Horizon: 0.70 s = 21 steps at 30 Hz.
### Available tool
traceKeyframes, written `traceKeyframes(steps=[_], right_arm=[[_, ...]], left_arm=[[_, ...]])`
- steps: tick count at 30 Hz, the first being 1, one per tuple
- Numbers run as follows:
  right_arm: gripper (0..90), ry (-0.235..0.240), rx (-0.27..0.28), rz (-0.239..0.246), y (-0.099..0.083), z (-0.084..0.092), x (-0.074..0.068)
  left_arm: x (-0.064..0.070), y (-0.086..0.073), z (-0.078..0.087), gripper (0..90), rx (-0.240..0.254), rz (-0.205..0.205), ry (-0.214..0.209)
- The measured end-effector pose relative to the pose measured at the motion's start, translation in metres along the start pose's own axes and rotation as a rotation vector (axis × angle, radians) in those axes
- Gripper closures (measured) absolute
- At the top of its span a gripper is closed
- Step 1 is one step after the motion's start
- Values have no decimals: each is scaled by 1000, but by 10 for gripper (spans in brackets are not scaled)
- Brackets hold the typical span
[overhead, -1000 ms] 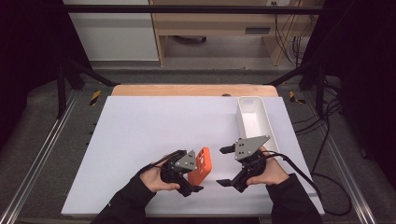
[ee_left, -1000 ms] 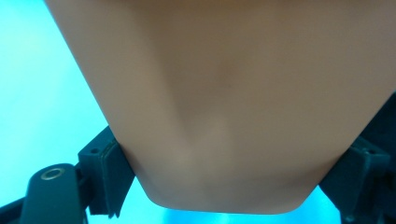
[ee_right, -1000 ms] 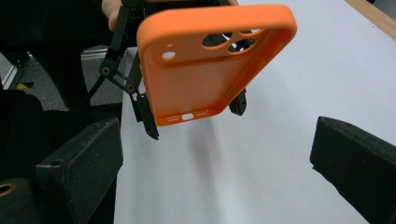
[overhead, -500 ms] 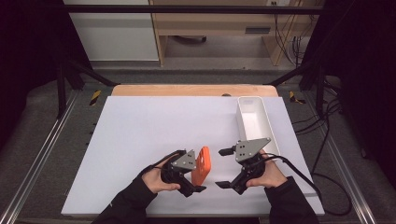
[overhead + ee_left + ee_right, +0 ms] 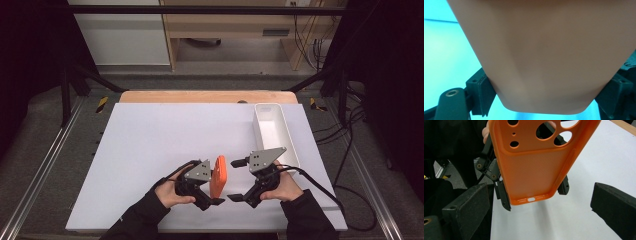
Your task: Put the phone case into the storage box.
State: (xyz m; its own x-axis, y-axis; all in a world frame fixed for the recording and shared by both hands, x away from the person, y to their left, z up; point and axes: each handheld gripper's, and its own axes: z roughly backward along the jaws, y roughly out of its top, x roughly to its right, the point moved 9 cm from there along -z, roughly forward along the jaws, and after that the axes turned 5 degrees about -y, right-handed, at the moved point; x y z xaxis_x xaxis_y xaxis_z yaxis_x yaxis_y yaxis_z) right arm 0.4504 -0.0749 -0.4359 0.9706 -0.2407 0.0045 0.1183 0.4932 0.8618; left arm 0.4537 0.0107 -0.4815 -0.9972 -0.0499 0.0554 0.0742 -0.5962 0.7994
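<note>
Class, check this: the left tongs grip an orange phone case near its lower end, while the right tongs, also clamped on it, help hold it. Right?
Not quite. In the right gripper view the right tongs stand open, clear of the orange phone case; the left tongs alone grip it near its lower end.

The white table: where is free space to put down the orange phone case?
The white table is bare across its left and middle, from the wooden far edge to the white tray at right. It is crowded at the near edge, where the left hand-held gripper holds the orange phone case beside the open right hand-held gripper.
</note>
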Motion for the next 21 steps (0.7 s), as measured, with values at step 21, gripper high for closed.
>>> traceKeyframes(steps=[21], right_arm=[[33, 19, 34, -1, 5, 1, -3]], left_arm=[[5, 9, -14, 153, 44, -13, -34]])
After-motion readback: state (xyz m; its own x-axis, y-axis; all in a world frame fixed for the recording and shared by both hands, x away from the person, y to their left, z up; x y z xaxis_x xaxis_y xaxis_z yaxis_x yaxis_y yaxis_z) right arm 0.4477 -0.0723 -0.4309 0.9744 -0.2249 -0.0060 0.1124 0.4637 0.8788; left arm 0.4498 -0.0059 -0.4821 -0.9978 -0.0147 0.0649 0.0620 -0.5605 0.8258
